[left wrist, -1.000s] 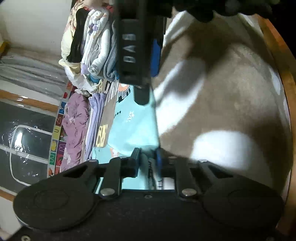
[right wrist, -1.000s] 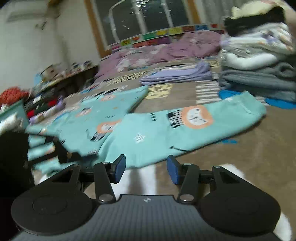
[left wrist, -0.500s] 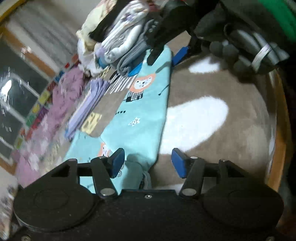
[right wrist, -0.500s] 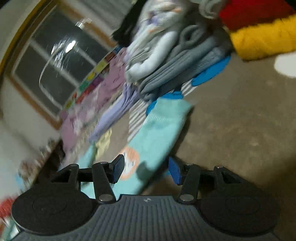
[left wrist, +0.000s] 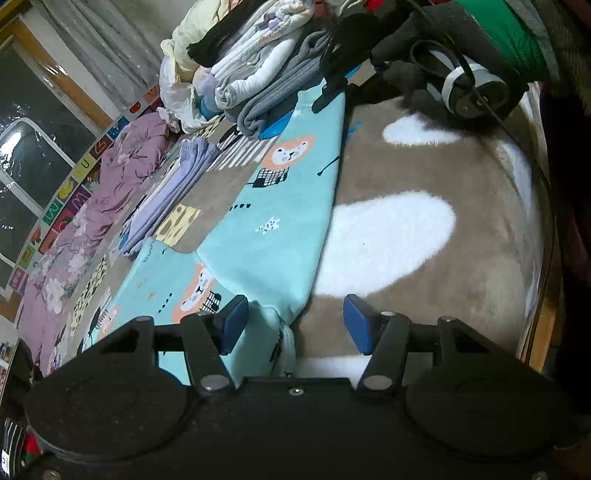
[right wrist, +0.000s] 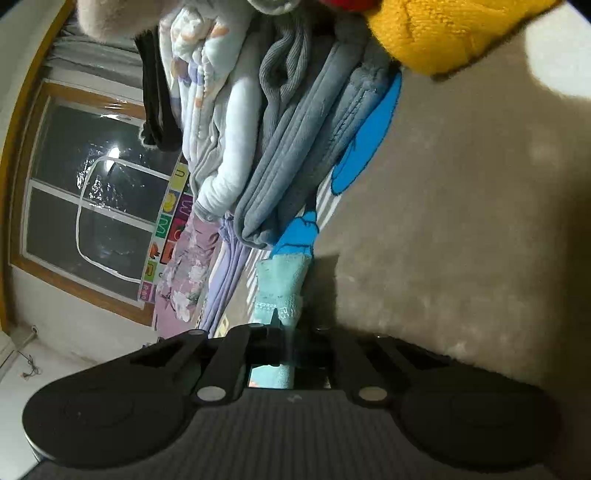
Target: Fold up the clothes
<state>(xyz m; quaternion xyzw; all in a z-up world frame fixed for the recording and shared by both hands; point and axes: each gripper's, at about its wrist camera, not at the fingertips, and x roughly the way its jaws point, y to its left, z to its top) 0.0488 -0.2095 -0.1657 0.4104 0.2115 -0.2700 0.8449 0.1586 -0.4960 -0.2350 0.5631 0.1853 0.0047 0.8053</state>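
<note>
left wrist: low, along teal garment (left wrist: 288, 206) | right wrist: close, rolled sideways | shared: folded pile (left wrist: 258, 74)

The right tool (right wrist: 286, 343) has its 2 fingers drawn together on the cuffed end of a teal garment (right wrist: 282, 284), which runs away from the camera across a tan blanket (right wrist: 461, 229). Just beyond the cuff lies a bright blue patch (right wrist: 365, 136) of the blanket's print. A stack of folded clothes (right wrist: 280, 129), grey fleece and pale white pieces, stands beside the garment, with a yellow plush item (right wrist: 443, 29) at the top edge. A folded lavender cloth (right wrist: 227, 273) and a purple floral quilt (right wrist: 184, 273) lie near a dark window (right wrist: 92, 195).
</note>
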